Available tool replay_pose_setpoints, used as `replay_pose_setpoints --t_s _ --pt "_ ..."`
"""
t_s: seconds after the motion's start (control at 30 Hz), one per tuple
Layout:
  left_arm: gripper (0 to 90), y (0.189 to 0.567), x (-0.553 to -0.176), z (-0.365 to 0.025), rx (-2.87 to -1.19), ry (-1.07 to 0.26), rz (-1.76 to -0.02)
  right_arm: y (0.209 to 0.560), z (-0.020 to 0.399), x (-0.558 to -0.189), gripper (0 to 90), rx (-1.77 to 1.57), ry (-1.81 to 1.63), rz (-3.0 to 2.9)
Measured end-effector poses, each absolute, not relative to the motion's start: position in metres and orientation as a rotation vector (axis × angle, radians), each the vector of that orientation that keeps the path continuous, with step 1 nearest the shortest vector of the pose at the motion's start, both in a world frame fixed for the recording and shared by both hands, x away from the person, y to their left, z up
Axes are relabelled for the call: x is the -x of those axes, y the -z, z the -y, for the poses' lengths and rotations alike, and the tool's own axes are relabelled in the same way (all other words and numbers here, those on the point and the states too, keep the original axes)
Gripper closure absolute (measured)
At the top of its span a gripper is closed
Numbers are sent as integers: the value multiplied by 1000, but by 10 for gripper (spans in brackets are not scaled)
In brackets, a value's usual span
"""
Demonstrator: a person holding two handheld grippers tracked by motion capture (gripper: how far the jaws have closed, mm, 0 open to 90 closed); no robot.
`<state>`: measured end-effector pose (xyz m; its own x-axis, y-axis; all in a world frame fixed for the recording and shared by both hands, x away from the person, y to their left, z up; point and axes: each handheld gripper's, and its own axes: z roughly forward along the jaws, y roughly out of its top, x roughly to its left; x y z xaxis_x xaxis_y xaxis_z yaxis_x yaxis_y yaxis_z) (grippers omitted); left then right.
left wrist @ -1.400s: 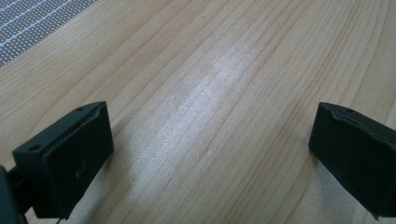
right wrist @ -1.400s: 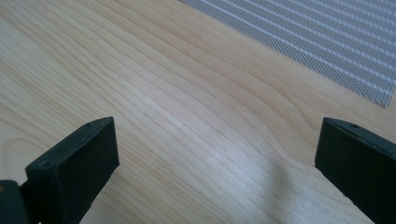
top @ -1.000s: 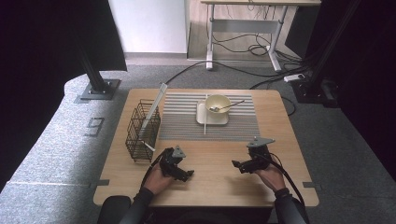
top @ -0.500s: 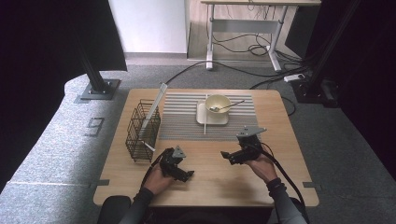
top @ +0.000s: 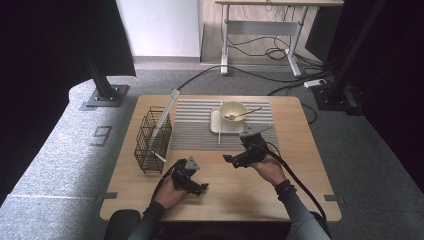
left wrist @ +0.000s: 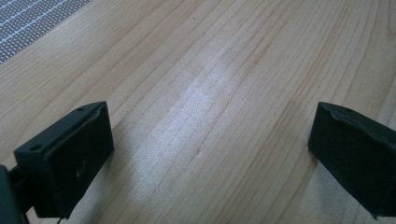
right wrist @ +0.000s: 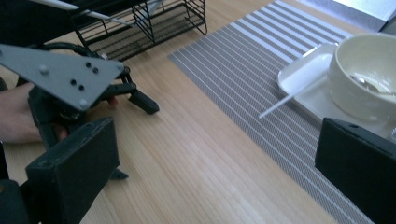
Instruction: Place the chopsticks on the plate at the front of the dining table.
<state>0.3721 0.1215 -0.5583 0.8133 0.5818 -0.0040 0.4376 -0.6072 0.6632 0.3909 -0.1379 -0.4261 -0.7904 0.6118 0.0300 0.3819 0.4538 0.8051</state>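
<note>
Wood table (top: pixel 240 195) w/ matt grain; woven mat (top: pixel 192 127); black wire rack (top: pixel 152 140); glossy bowl (top: pixel 233 110).

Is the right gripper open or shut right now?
Open. In its own view the right gripper has its two black jaws standing far apart with bare wooden table between them, nothing held.
</note>
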Motion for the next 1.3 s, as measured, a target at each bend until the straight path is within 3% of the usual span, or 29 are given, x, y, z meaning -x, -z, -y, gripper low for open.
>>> replay_pose_setpoints --t_s 0.73,1.3 --pt "0 558 -372 -121 -2320 -274 -743 391 56 -396 0 -645 -1287 -2570" --pt "0 558 -372 -121 -2322 -275 -743 384 -6 -388 2 -484 -1308 -2652"
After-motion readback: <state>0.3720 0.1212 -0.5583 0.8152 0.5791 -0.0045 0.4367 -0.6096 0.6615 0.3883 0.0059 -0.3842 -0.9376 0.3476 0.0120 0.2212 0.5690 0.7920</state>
